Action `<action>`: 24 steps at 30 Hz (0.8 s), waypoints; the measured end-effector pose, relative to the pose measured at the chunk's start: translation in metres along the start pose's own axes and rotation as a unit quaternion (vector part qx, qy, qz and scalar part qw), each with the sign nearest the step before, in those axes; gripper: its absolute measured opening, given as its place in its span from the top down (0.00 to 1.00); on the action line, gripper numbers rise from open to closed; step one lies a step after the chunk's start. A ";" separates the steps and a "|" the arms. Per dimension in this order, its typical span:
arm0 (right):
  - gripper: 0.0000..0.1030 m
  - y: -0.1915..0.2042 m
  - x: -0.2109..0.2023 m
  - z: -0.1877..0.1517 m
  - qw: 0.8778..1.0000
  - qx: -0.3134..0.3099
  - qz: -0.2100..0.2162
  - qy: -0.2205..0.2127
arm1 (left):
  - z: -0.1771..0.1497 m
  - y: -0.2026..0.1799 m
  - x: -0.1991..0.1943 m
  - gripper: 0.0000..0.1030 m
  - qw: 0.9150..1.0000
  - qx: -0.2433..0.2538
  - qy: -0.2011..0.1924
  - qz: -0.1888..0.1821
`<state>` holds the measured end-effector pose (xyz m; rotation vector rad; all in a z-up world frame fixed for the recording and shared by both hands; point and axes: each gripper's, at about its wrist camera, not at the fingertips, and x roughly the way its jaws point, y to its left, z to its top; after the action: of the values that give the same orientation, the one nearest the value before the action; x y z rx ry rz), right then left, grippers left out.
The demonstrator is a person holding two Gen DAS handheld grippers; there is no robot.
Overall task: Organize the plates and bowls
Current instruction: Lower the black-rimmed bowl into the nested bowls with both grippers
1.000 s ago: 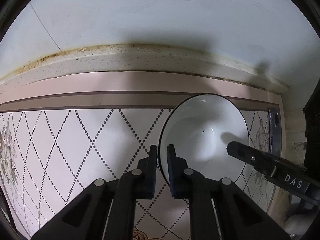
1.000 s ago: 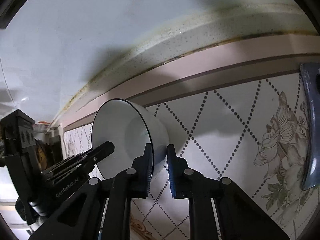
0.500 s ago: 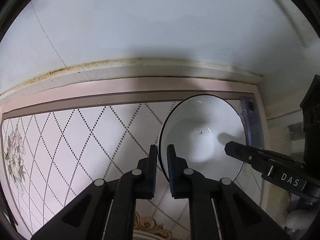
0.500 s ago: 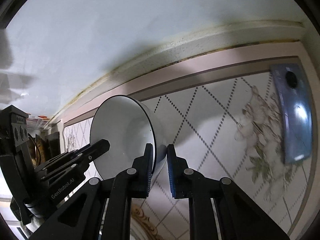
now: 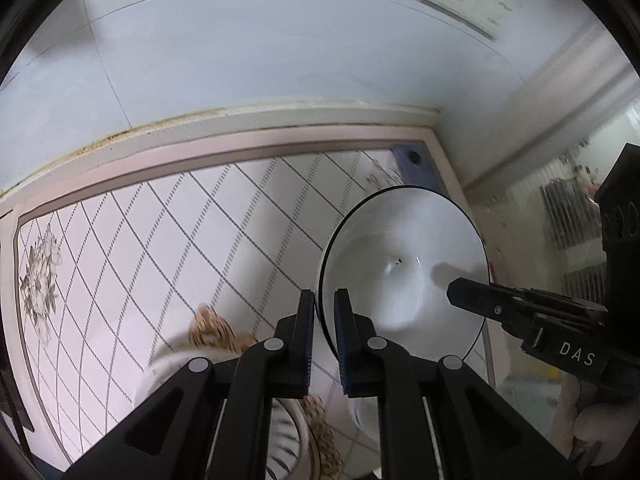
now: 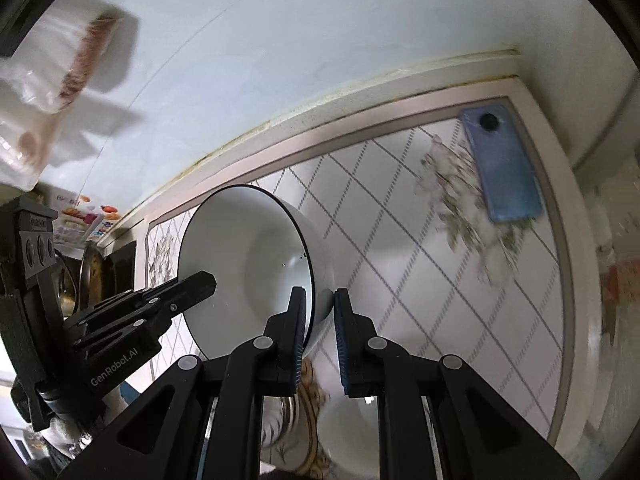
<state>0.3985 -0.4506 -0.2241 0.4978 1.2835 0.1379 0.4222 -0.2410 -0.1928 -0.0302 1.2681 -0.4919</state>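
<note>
I hold one white bowl (image 5: 404, 276) up over the mat (image 5: 160, 240) with both grippers. My left gripper (image 5: 323, 322) pinches its left rim, jaws tight on it. My right gripper (image 6: 320, 322) pinches the right rim, tight too. A blue phone (image 6: 504, 168) lies far right on the mat. Dishes (image 6: 344, 428) sit blurry below, near me.

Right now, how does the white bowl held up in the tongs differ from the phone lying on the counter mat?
The bowl is round and white with a thin dark rim; the phone is a flat blue rectangle. The bowl is tipped on edge, clear of the mat, its rim pinched by the left tongs and the right tongs; the phone lies flat near the mat's far corner, untouched. Both show fully in the right wrist view.
</note>
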 end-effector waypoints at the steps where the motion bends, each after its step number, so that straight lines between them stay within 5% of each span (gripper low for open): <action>1: 0.85 -0.001 -0.005 -0.007 1.000 0.001 -0.001 -0.001 | -0.007 -0.005 -0.003 0.92 1.000 0.006 0.000 -0.001; 12: 0.85 -0.031 -0.039 -0.097 1.000 0.021 -0.006 -0.002 | -0.063 -0.039 -0.005 0.92 0.999 0.038 0.017 -0.009; 24: 0.85 -0.064 -0.017 -0.134 0.998 0.054 -0.006 0.027 | -0.088 -0.048 0.027 0.92 0.998 0.044 0.051 -0.004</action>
<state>0.2568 -0.4766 -0.2630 0.5811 1.3523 0.0722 0.3310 -0.2725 -0.2306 0.0634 1.3450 -0.5617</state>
